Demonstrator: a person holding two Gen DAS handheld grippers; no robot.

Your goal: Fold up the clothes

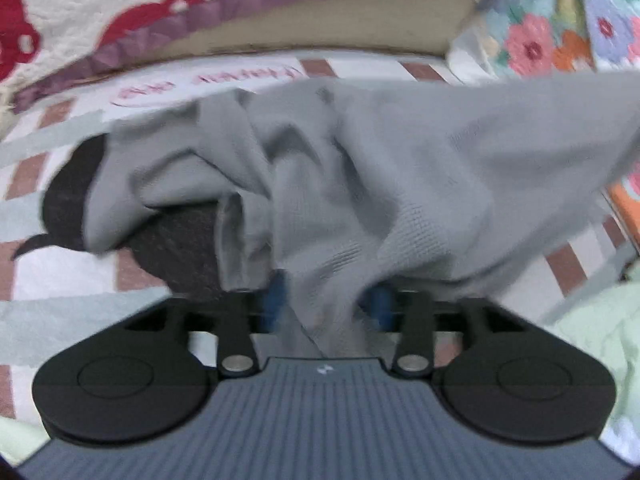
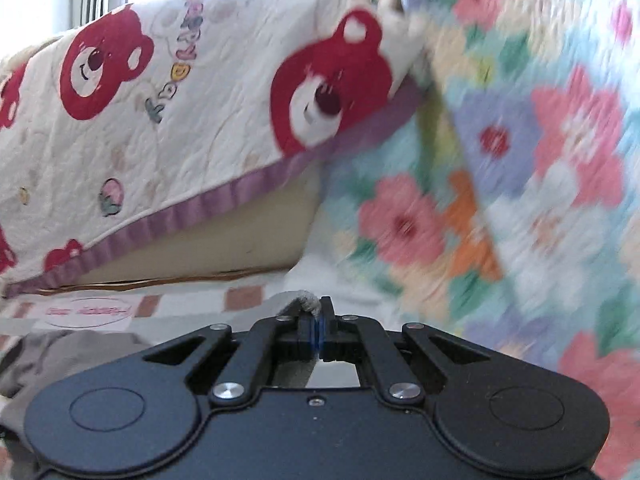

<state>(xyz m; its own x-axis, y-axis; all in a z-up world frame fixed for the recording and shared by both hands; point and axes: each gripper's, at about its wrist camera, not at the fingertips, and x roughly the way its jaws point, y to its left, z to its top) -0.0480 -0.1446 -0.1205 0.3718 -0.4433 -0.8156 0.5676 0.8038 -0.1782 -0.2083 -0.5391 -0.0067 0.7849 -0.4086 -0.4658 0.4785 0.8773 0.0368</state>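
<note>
Grey garment lifted between two tools over a checked bed sheet.

Left wrist view: the left tool (image 1: 326, 300) stands apart, blue pads (image 1: 276, 294) showing, with the grey garment (image 1: 360, 184) bunched between them and draped ahead over a dark cloth (image 1: 72, 192) on the checked sheet (image 1: 60, 276); whether the pads press the garment is unclear.
Right wrist view: the right tool (image 2: 318, 320) is clamped together on a grey garment edge (image 2: 306, 300), with the bear-print quilt (image 2: 160, 120) beyond it and a floral blanket (image 2: 520, 160) to the quilt's right.
</note>
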